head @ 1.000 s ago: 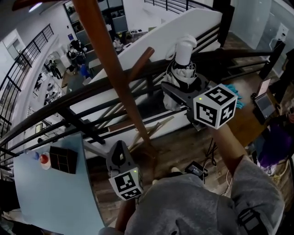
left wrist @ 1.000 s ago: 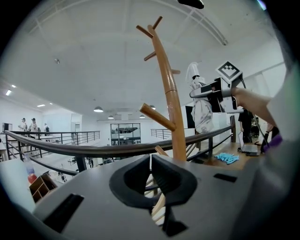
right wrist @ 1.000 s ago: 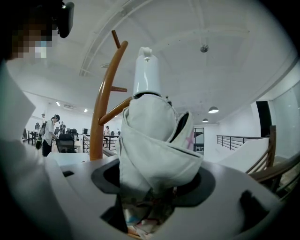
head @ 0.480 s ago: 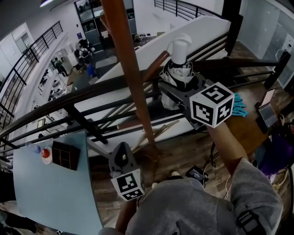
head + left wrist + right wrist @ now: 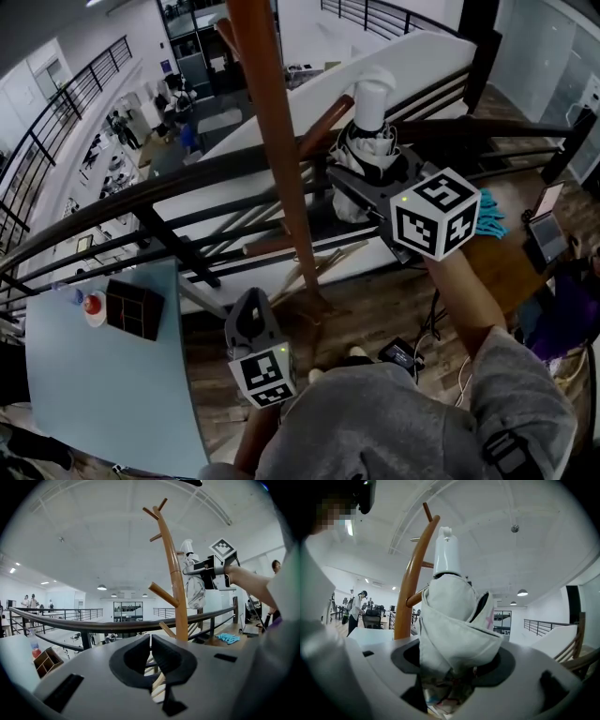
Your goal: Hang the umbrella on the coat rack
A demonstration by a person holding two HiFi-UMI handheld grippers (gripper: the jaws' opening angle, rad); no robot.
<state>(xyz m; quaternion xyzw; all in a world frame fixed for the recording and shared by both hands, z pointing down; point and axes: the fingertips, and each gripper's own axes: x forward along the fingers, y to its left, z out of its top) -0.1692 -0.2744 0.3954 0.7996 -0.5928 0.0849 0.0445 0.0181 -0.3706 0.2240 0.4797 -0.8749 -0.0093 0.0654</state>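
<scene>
The wooden coat rack [image 5: 277, 159] rises as a brown pole with angled pegs; in the left gripper view the coat rack [image 5: 174, 573] stands ahead. My right gripper [image 5: 367, 178] is shut on the folded white umbrella [image 5: 367, 141], held up just right of the pole, close to a peg [image 5: 326, 127]. In the right gripper view the umbrella [image 5: 452, 625] fills the jaws, white handle [image 5: 446, 552] pointing up, the coat rack [image 5: 411, 581] behind it on the left. My left gripper [image 5: 248, 317] hangs low near the pole's base, shut with nothing in it; its jaws [image 5: 150, 658] meet.
A dark handrail [image 5: 141, 202] with bars runs behind the rack over an open hall below. A pale blue table [image 5: 103, 384] at lower left carries a small box [image 5: 133, 309] and a cup [image 5: 92, 305]. A blue cloth [image 5: 489, 216] lies at right. Cables lie on the wooden floor.
The right gripper with the umbrella has stayed beside the pole while the view shifted slightly; the umbrella sits a little closer to the peg. The left gripper has barely moved.
</scene>
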